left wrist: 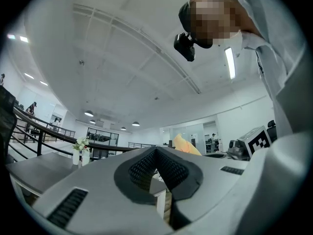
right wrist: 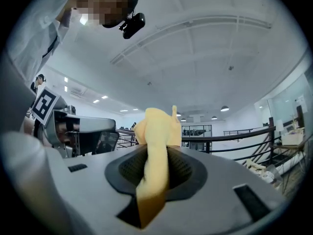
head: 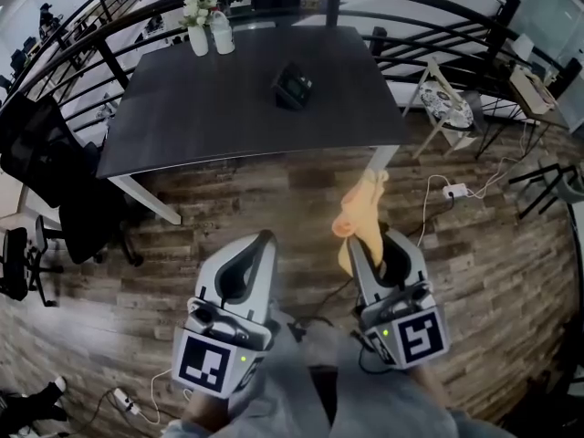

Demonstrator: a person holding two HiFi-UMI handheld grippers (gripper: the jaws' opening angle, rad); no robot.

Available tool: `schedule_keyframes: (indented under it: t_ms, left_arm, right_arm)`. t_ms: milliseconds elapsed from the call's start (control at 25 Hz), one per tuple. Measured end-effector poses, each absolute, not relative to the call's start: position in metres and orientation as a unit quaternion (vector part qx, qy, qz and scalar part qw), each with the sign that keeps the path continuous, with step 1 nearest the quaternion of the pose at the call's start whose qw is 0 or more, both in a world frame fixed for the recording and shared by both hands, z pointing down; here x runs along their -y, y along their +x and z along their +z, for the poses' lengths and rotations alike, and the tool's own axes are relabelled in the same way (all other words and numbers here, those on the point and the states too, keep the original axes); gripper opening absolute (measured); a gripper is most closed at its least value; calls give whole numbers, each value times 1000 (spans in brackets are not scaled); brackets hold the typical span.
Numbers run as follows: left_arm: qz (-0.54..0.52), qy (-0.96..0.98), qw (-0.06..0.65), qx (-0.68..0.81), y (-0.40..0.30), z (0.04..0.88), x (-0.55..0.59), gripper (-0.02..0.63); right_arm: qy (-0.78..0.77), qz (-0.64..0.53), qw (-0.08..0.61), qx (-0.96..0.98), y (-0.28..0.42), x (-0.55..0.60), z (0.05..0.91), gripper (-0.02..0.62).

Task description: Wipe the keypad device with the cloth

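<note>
Dark table [head: 210, 108], vases [head: 210, 35], keypad device [head: 293, 87], cloth [head: 362, 213]

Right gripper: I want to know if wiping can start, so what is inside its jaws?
A yellow cloth is pinched inside the right gripper, bunched beyond the jaws with a tail trailing back behind them. The stretch clamped in between is hidden by the jaws.

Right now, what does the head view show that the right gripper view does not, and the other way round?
Only the head view: the keypad device on the table, the vases and the floor. Only the right gripper view: the ceiling and the camera on the person's head. Both: the cloth shut in the right claw, and the left claw, shut and empty.
</note>
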State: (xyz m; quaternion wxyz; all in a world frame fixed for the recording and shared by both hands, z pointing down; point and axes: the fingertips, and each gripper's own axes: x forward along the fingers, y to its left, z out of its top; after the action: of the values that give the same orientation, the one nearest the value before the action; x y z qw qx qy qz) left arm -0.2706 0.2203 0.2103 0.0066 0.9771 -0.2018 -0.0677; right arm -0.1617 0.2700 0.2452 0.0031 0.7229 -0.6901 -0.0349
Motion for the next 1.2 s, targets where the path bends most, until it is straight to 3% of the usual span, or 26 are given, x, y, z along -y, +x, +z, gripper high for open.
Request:
schedule_keyframes:
  t_ms: [1200]
  left_arm:
    - [-71,985,0,159,-218,221,-282,14]
  right_arm:
    - [781,-7,20,624,-95,-365,272,100]
